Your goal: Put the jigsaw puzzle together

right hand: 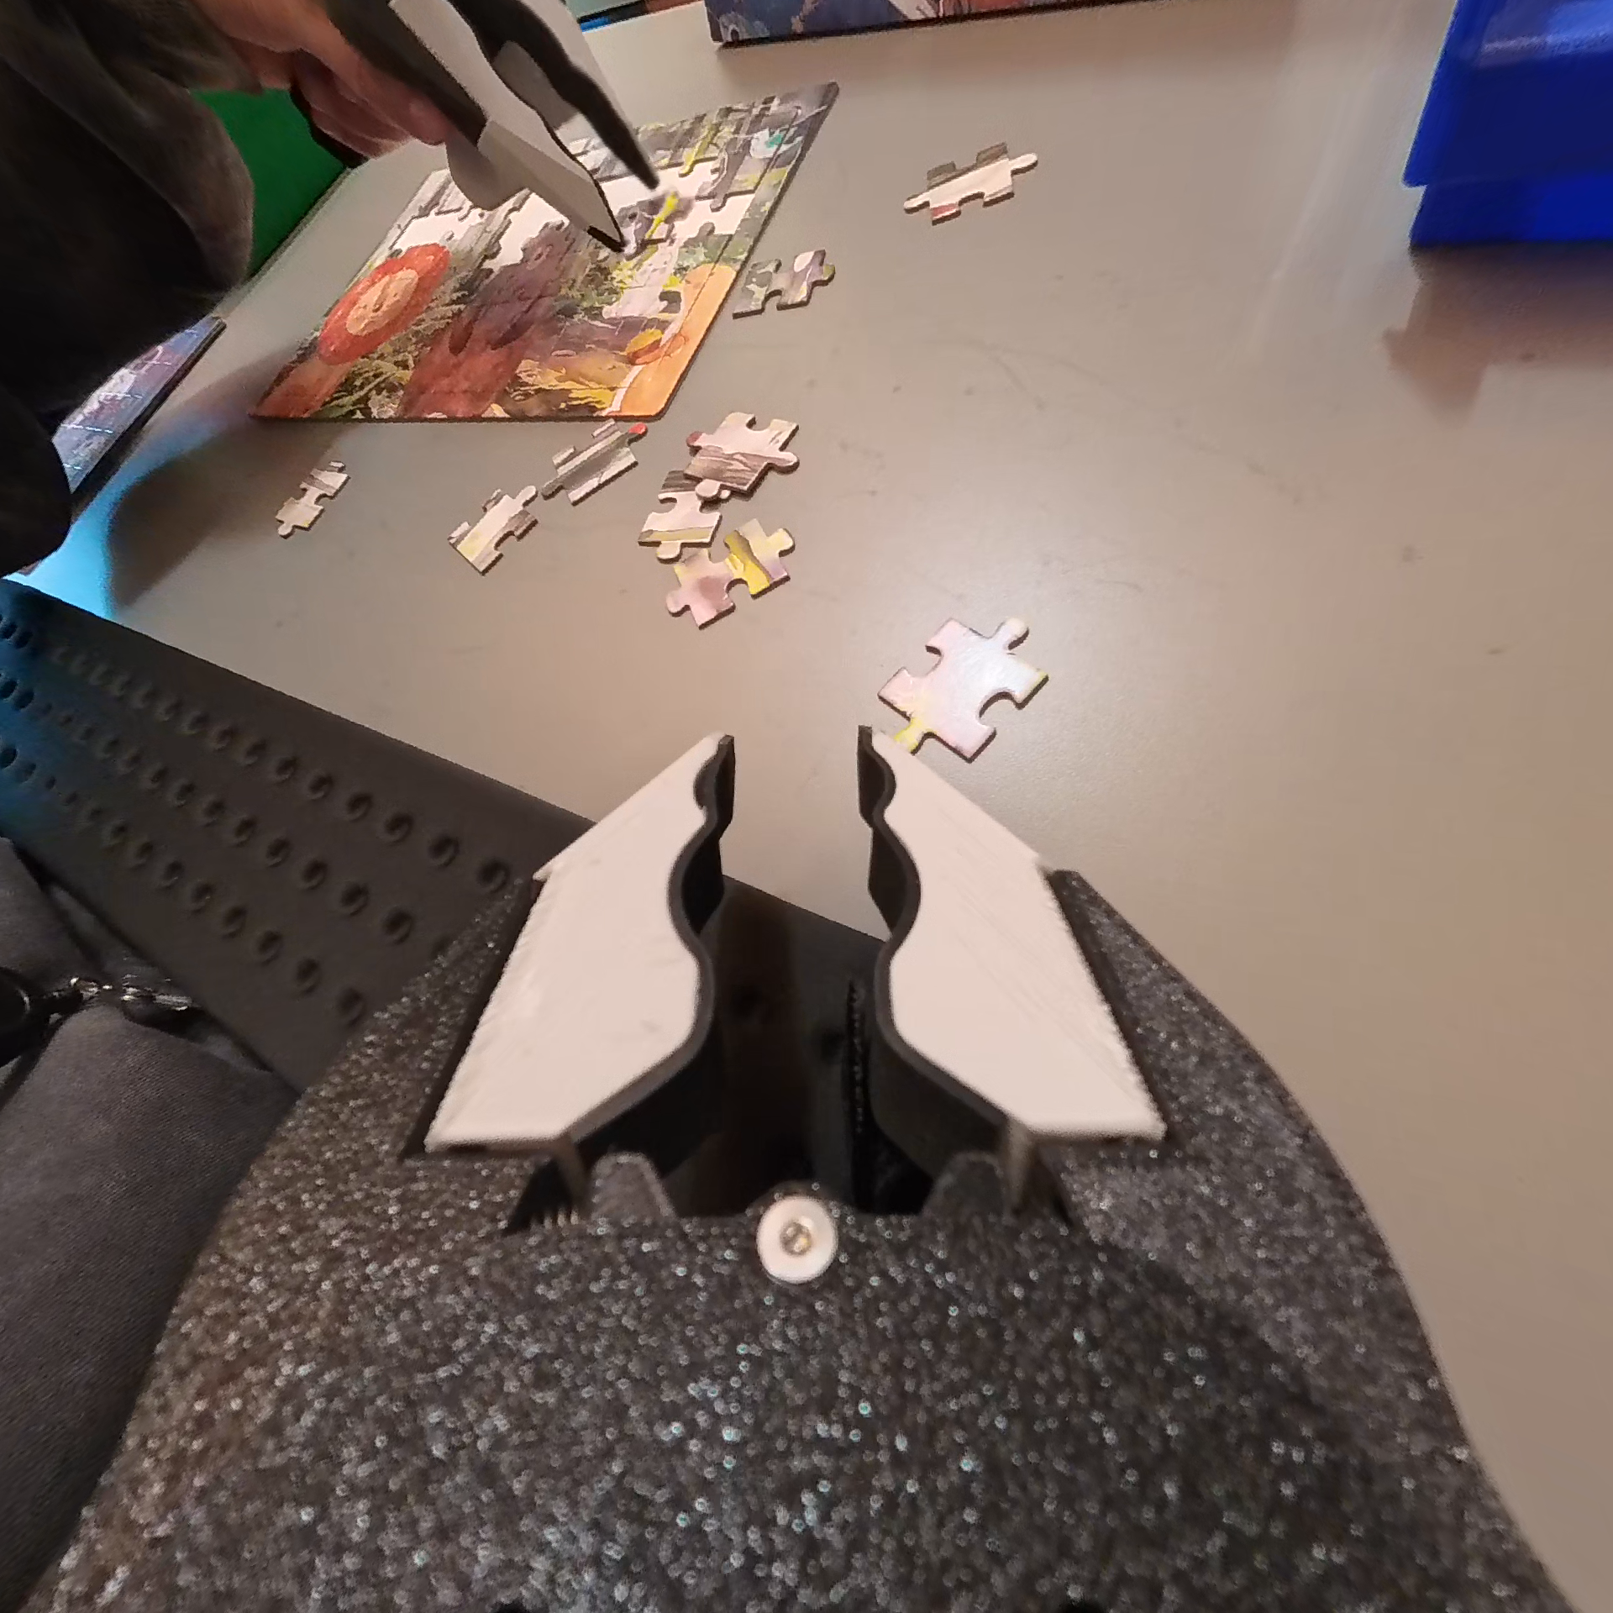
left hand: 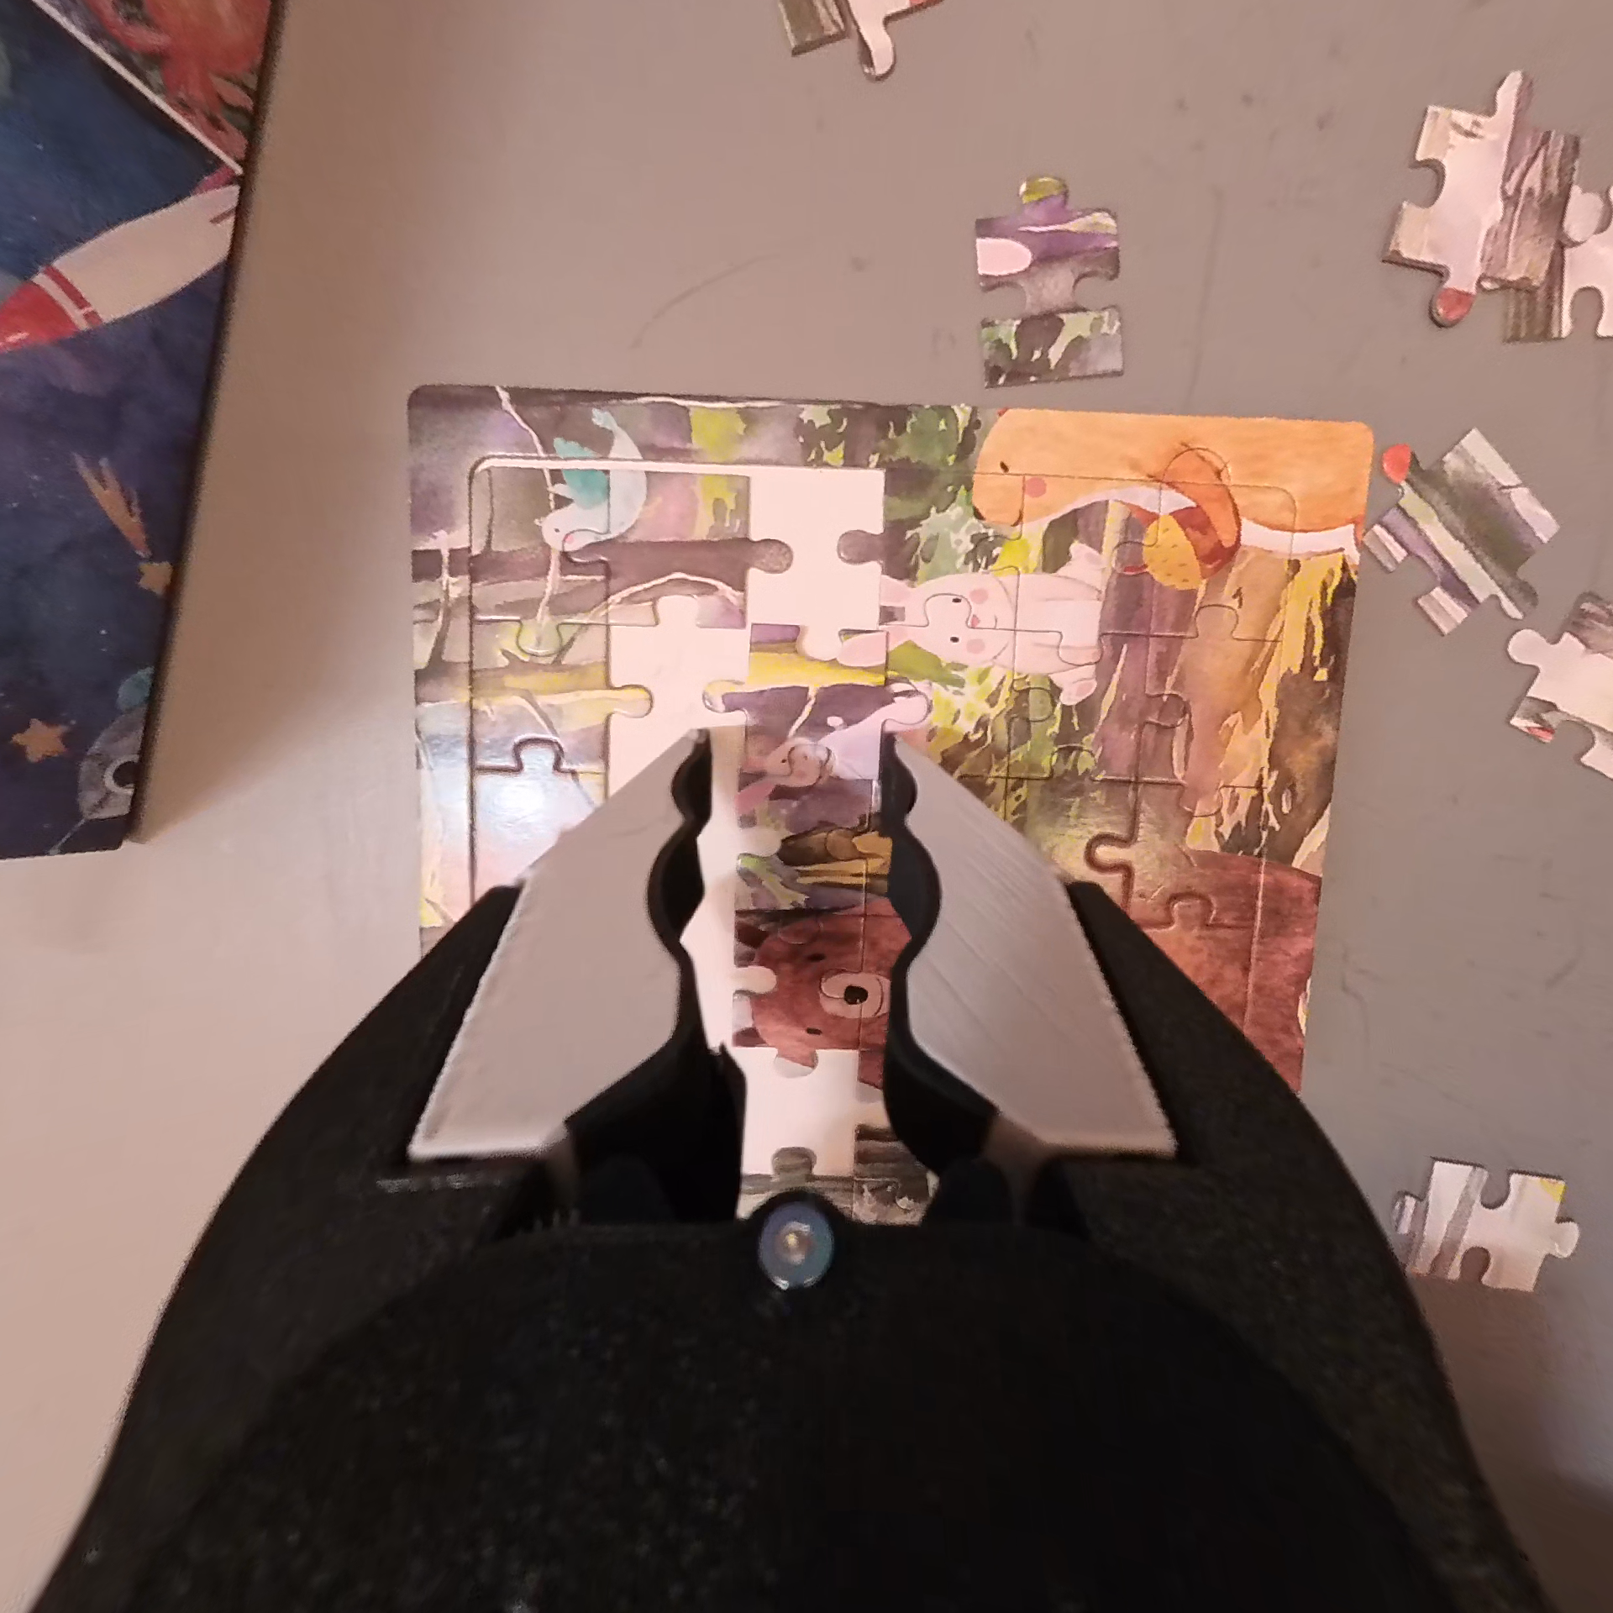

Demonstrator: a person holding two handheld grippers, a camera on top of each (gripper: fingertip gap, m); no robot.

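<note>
Lying flat on the grey table (right hand: 1135,436): the jigsaw puzzle (left hand: 1178,698), a framed board, long axis running side to side in the left wrist view, right part filled, white gaps left of centre. Poised directly over one purple piece (left hand: 812,742) among those gaps: the left gripper (left hand: 799,742), fingers parted, one tip either side; contact with the piece impossible to tell. Scattered to the board's right: loose pieces (right hand: 698,515), mostly picture-side up. Nearer the table edge, well apart from the board: the right gripper (right hand: 796,746), fingers spread, nothing between them, one pale piece (right hand: 964,689) just beside its right tip. Beyond: a dark picture box (left hand: 105,419), a blue bin (right hand: 1519,122).
</note>
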